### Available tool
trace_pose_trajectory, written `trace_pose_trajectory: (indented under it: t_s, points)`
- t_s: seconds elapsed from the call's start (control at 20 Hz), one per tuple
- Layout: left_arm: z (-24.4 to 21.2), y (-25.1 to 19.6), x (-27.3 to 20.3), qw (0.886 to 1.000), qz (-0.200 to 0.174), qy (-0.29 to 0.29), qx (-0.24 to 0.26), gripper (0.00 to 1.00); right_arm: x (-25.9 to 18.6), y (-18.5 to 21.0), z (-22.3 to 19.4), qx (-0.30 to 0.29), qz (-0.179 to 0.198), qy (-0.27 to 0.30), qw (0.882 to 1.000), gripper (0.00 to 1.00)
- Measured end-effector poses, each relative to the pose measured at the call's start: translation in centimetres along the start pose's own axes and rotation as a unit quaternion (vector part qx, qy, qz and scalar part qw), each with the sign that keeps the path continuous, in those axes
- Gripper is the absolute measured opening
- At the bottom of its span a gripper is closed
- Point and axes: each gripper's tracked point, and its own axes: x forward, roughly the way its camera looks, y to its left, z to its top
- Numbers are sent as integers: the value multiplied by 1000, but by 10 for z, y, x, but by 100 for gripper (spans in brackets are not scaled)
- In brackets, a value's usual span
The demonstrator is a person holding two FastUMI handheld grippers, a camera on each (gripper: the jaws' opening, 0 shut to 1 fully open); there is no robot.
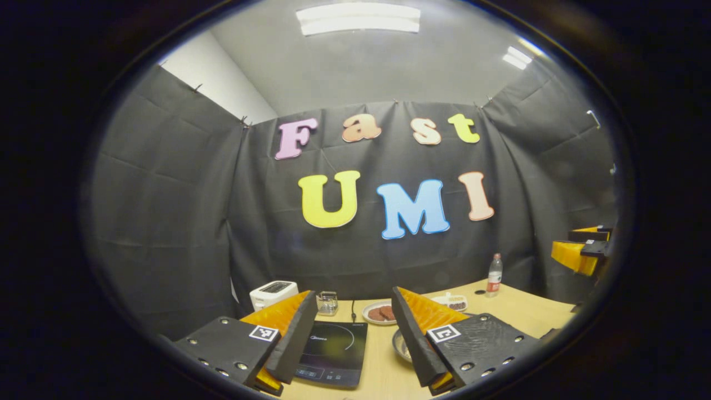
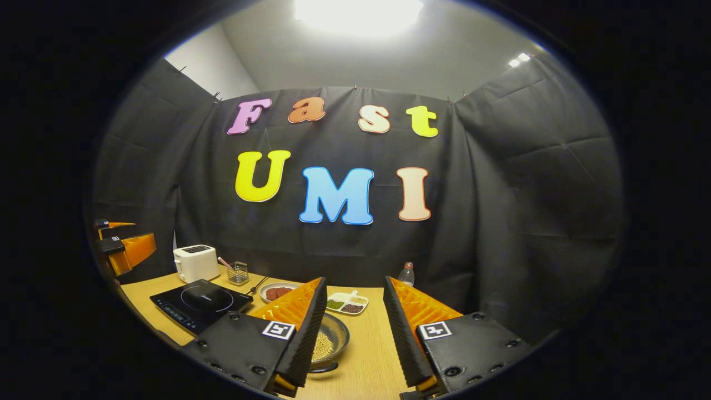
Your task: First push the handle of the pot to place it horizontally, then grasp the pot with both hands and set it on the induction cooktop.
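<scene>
A small metal pot (image 2: pixel 332 340) holding pale beans sits on the wooden table (image 2: pixel 372 355), partly behind my right gripper's left finger. Its dark handle (image 2: pixel 324 368) points toward the near side. In the left gripper view the pot (image 1: pixel 400 344) peeks out behind the right finger. The black induction cooktop (image 1: pixel 333 350) (image 2: pixel 200 303) lies flat to the pot's left. My left gripper (image 1: pixel 353 291) is open above the cooktop, holding nothing. My right gripper (image 2: pixel 354 279) is open above the table beside the pot, holding nothing. Each shows raised at the other view's edge: right gripper (image 1: pixel 583 247), left gripper (image 2: pixel 119 240).
Behind the cooktop stand a white toaster (image 2: pixel 195 262) and a small glass holder (image 2: pixel 238 273). A plate of red meat (image 2: pixel 278 291), a divided dish of beans (image 2: pixel 347 303) and a plastic bottle (image 2: pixel 408 273) sit toward the back of the table.
</scene>
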Motion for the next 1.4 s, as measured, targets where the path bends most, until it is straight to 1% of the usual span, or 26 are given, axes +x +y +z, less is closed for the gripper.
trace_pose_trajectory:
  t_s: [0.1, 0.15, 0.2, 0.25, 0.35, 0.4, 0.45, 0.5, 0.6, 0.65, 0.7, 0.75, 0.8, 0.85, 0.9, 0.95, 1.1, 1.15, 1.2, 1.25, 1.3, 1.4]
  points:
    - [-1, 7, 0, 1000, 3, 0, -2, 81, 2, 6, -2, -5, 3, 4, 1000, 60]
    - [-1, 10, 0, 1000, 3, 0, -3, 81, 4, 6, -4, -11, -1, 8, 1000, 60]
    - [-2, 12, 0, 1000, 3, 0, -4, 81, 7, 10, -5, -14, 3, 11, 1000, 51]
    - [-2, 15, 0, 1000, 4, 0, -3, 81, 7, 15, -7, -14, 9, 14, 1000, 47]
    - [-1, 22, 1, 1000, 6, -2, -2, 81, 7, 25, -7, -14, 20, 19, 1000, 46]
    - [-1, 26, 1, 1000, 7, -4, -1, 81, 7, 32, -11, -11, 27, 25, 999, 44]
    - [0, 29, 2, 1000, 8, -5, 0, 79, 7, 38, -13, -8, 34, 29, 999, 44]
    - [0, 31, 1, 1000, 8, -5, 0, 79, 7, 43, -14, -11, 32, 34, 999, 44]
    - [-1, 37, 2, 1000, 9, -5, -1, 79, 11, 41, -15, -9, 27, 34, 999, 16]
    - [-1, 40, 2, 1000, 9, -6, -2, 79, 11, 44, -14, -3, 31, 32, 999, 12]
    - [-2, 43, 2, 1000, 9, -7, -3, 79, 10, 51, -12, -3, 35, 30, 999, 11]
    - [-1, 45, 3, 1000, 6, -7, -2, 81, 10, 56, -11, -5, 41, 28, 999, 11]
    - [-2, 48, 3, 1000, 5, -8, -1, 79, 14, 61, -10, -13, 36, 25, 999, 11]
    - [-2, 51, 4, 1000, 4, -9, -1, 79, 21, 61, -10, -17, 30, 21, 999, 7]
    - [-3, 54, 5, 1000, 4, -10, -2, 79, 14, 62, -10, -15, 37, 20, 999, 2]
    - [-2, 57, 7, 1000, 3, -11, -3, 82, 14, 67, -11, -14, 41, 22, 999, 2]
    - [-6, 65, 7, 1000, -4, -13, -6, 79, 14, 76, -13, -24, 46, 25, 998, 2]
    - [-8, 68, 7, 1000, -7, -13, -8, 79, 15, 80, -16, -26, 50, 28, 998, 5]
    - [-9, 72, 6, 1000, -8, -14, -10, 79, 16, 84, -21, -29, 53, 34, 998, 5]
    - [-10, 76, 6, 1000, -9, -15, -12, 79, 17, 88, -25, -30, 57, 41, 997, 0]
    - [-12, 78, 6, 1000, -9, -14, -13, 79, 17, 92, -30, -30, 60, 49, 997, 5]
    - [-13, 82, 6, 1000, -9, -12, -15, 79, 17, 100, -38, -30, 70, 63, 995, 0]
